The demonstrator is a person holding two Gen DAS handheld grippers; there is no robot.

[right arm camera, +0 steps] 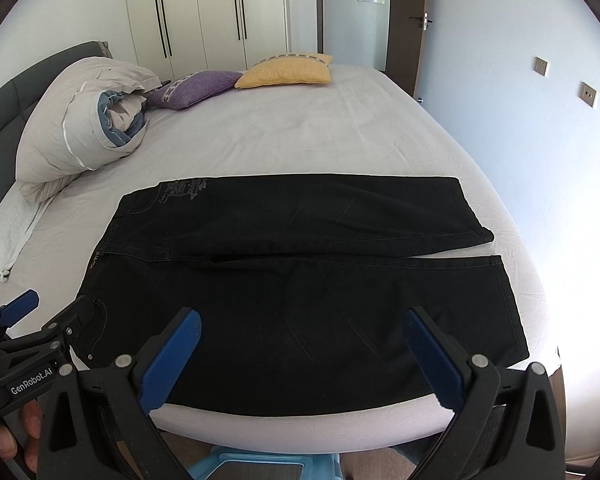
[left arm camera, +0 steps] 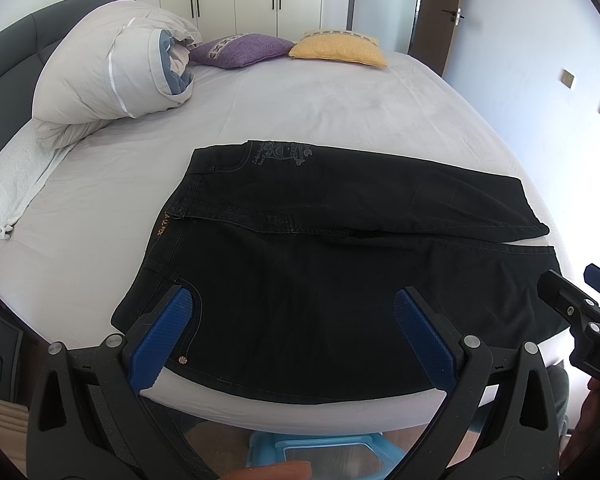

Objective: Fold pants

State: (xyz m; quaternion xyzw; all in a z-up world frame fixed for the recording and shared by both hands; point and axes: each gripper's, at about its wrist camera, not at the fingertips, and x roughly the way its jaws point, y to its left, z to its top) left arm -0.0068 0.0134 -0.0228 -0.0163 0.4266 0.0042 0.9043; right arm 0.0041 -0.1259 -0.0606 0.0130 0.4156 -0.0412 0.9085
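My left gripper (left arm camera: 294, 334) sits nearest, fingers spread wide, gripping nothing, over the near waist end of the black pants (left arm camera: 340, 248). My right gripper (right arm camera: 302, 354) likewise released, over the near leg. Pants lie flat on the bed (left arm camera: 300, 112), waist at 9 o'clock, hems at 3. Pillows at 12.

A bed (right arm camera: 340, 128) with a pale sheet fills the room's centre. At its head end, a rolled grey duvet (right arm camera: 80, 120) lies against the dark padded headboard (right arm camera: 4, 104). A white towel (right arm camera: 8, 236) lies on the bed just beside the duvet. A purple cushion (right arm camera: 196, 88) and a yellow cushion (right arm camera: 288, 70) rest at the bed's far side, touching. A white wardrobe (right arm camera: 204, 12) stands beyond the bed. A blue stool (right arm camera: 260, 466) sits below the bed's near edge.
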